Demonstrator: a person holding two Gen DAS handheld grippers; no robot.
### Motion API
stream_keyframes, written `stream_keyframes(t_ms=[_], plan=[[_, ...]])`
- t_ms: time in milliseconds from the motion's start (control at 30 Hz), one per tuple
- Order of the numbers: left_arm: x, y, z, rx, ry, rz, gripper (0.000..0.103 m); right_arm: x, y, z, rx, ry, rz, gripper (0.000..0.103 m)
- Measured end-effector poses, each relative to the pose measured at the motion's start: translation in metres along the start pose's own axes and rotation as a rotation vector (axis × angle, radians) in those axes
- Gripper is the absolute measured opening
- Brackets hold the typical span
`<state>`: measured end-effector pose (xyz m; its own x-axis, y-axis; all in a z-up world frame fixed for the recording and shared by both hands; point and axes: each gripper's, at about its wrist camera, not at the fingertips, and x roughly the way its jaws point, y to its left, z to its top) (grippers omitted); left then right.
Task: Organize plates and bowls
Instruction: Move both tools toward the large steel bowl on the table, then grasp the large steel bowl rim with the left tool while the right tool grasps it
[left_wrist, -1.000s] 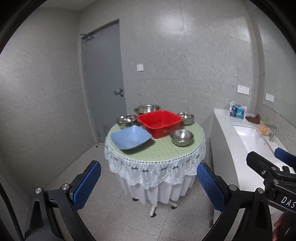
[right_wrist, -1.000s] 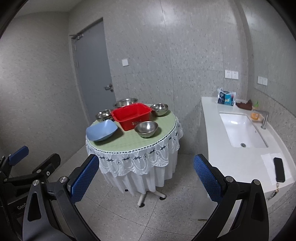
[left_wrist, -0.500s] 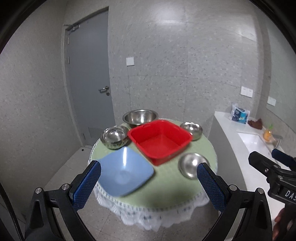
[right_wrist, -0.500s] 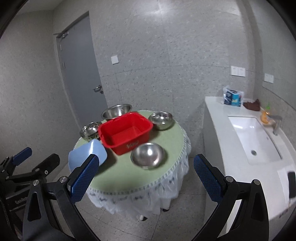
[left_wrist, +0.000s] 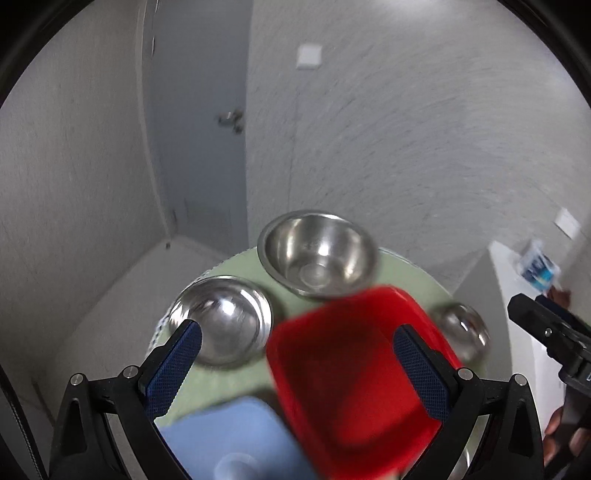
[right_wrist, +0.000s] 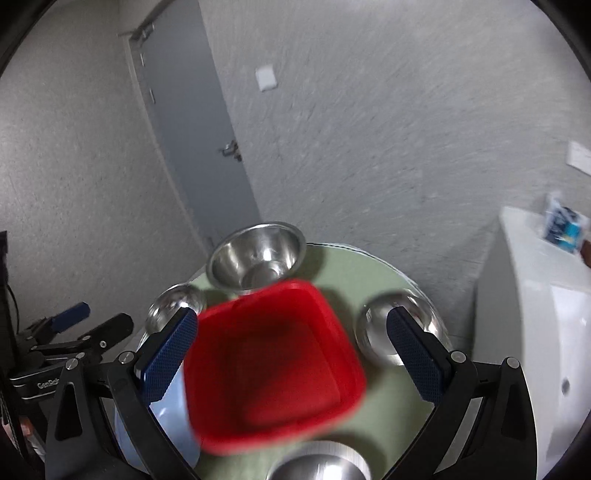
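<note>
A red square basin (left_wrist: 351, 376) (right_wrist: 273, 365) sits mid-table on the green cloth (right_wrist: 351, 269). Behind it stands a large steel bowl (left_wrist: 317, 254) (right_wrist: 258, 258). A small steel bowl (left_wrist: 225, 325) (right_wrist: 173, 306) lies to its left and another (left_wrist: 461, 332) (right_wrist: 373, 332) to its right. A third small bowl (right_wrist: 317, 461) shows at the near edge. A blue square plate (left_wrist: 229, 443) (right_wrist: 166, 417) lies front left. My left gripper (left_wrist: 295, 334) hangs open over the left bowl and the basin. My right gripper (right_wrist: 291, 321) is open above the basin. Both hold nothing.
A white counter with a sink (right_wrist: 546, 295) stands right of the table, with a blue packet (right_wrist: 565, 225) on it. A grey door (right_wrist: 184, 129) is in the wall behind. The round table's edge drops to the floor on the left.
Both grippers have moved forward and down from across the room to just above the table. The bowls, basin and plate have not moved. Both stay open.
</note>
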<state>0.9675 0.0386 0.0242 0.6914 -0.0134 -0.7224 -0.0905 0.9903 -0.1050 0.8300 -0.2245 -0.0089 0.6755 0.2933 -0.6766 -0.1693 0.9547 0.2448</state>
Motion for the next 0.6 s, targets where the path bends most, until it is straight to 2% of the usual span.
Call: stream_keyframes(t_ms=[100,200,300,400,467,500,600], plan=[[0.069,0.000,0.047,-0.022,0.069,0.053,0.101,0.069,-0.009,0.036,0.003,0.099,0.053,0.103],[0.136,0.002,0.086,-0.026,0.125,0.123,0.094,0.131,-0.020,0.058,0.006,0.183,0.052,0.103],[0.191,0.001,0.106,-0.025,0.185,0.166,0.090,0.193,-0.031,0.066,0.035,0.278,0.072,0.103],[0.241,0.000,0.119,-0.014,0.239,0.197,0.083,0.230,-0.040,0.065,0.055,0.340,0.086,0.101],[0.270,-0.004,0.122,-0.011,0.269,0.217,0.079,0.249,-0.043,0.063,0.057,0.371,0.087,0.092],[0.281,-0.003,0.125,-0.012,0.278,0.219,0.076,0.258,-0.044,0.061,0.056,0.388,0.087,0.090],[0.325,-0.005,0.139,0.000,0.300,0.218,0.064,0.278,-0.040,0.059,0.040,0.431,0.101,0.072]])
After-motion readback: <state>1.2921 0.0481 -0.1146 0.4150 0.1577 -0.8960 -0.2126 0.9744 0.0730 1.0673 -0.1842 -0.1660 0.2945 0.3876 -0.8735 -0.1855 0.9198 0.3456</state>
